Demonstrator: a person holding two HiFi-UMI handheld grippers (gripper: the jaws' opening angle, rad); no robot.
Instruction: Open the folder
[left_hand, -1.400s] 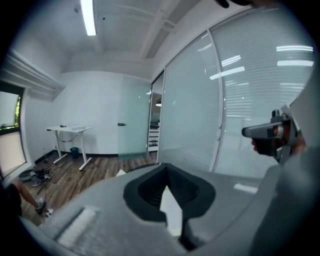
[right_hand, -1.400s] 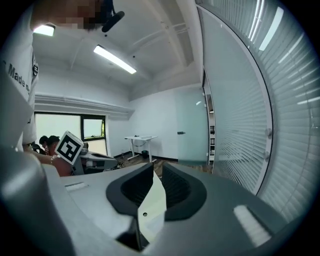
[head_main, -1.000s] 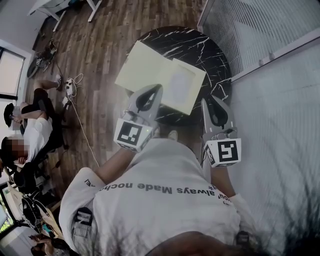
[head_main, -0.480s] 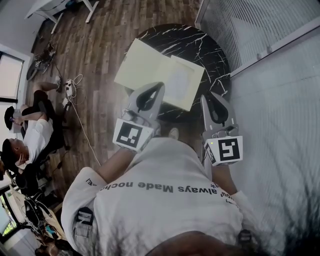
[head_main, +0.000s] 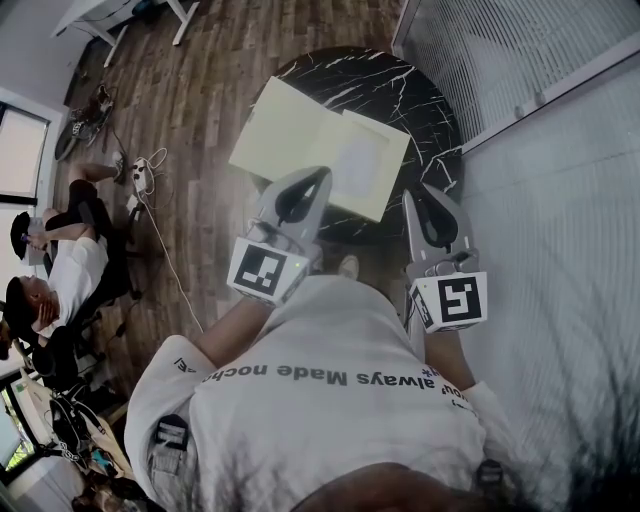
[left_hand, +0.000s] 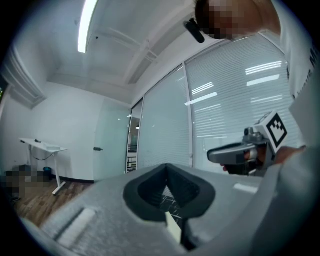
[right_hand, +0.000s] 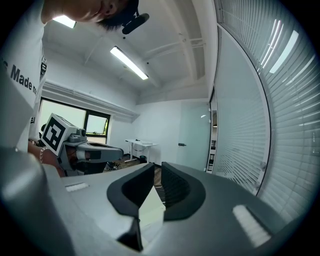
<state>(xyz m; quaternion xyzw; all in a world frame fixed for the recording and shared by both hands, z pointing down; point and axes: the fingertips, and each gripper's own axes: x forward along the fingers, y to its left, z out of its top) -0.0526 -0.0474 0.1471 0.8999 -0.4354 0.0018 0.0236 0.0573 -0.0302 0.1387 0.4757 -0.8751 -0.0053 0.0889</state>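
Observation:
A pale yellow folder (head_main: 295, 135) lies spread open on the round black marble table (head_main: 400, 90), with a white sheet on its right half. My left gripper (head_main: 320, 175) hovers level over the folder's near edge, its tips together and nothing in them. My right gripper (head_main: 425, 192) hangs at the table's near right rim, beside the folder. Its tips stand a narrow gap apart and hold nothing. In the left gripper view the shut tips (left_hand: 167, 166) meet above a strip of folder (left_hand: 172, 227). In the right gripper view a slit shows between the tips (right_hand: 157, 166), over the folder (right_hand: 151, 207).
A glass wall with blinds (head_main: 520, 70) runs close along the table's right side. Wooden floor (head_main: 200, 90) lies to the left, with a cable and power strip (head_main: 140, 175). People sit at the far left (head_main: 60, 270). A white desk (right_hand: 140, 145) stands at the back of the room.
Both grippers and the folder stay where they were. Only the head camera's framing has shifted slightly.

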